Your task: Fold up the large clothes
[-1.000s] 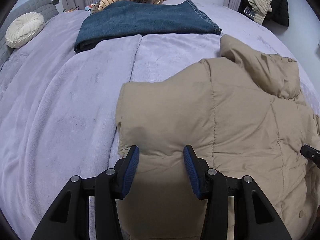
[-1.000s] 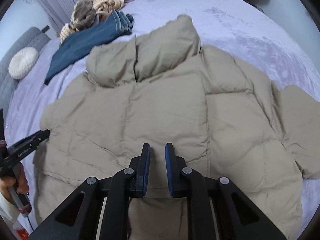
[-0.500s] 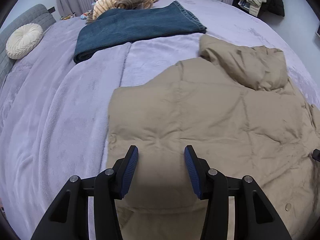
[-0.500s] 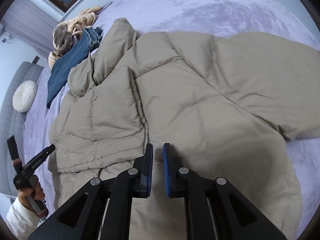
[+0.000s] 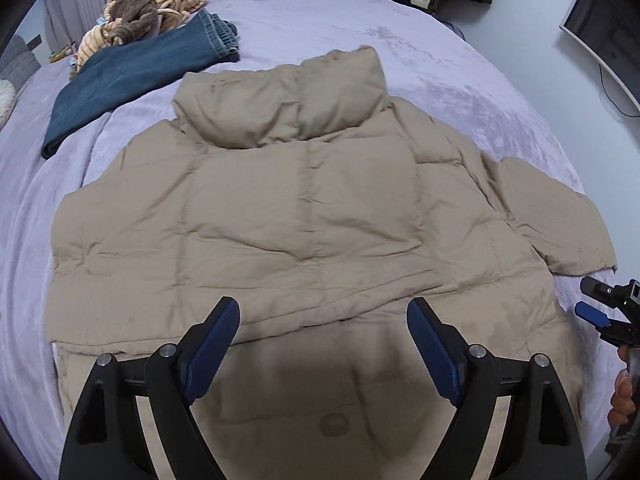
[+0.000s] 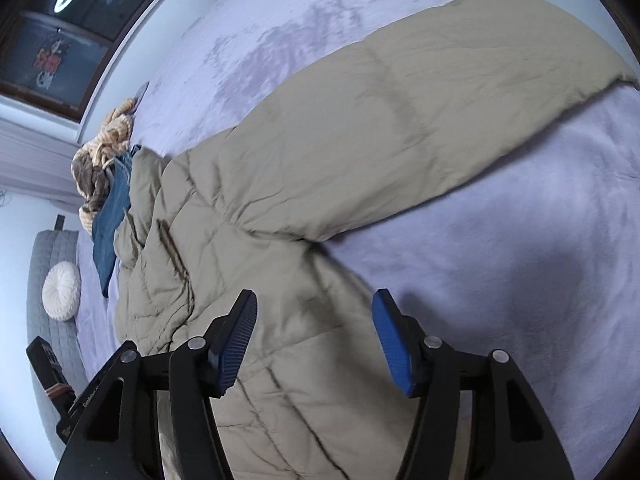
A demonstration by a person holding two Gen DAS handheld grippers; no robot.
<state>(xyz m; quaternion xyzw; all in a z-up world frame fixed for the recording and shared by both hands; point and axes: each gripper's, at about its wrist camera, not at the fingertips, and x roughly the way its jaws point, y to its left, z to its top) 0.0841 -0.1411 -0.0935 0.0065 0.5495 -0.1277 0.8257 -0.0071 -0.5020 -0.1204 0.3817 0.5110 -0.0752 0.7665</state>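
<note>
The soft, bulky puffer jacket is best gripped at its right sleeve; both the left gripper and right gripper are opening, empty.

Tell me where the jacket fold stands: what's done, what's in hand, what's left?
Done: the tan puffer jacket lies spread flat on the lilac bed cover, collar away from the cameras. No fold shows yet. In hand: nothing; the left gripper and right gripper are both opening above the fabric, jaws empty. Left: the right sleeve lies stretched out, then the body folds.
</note>
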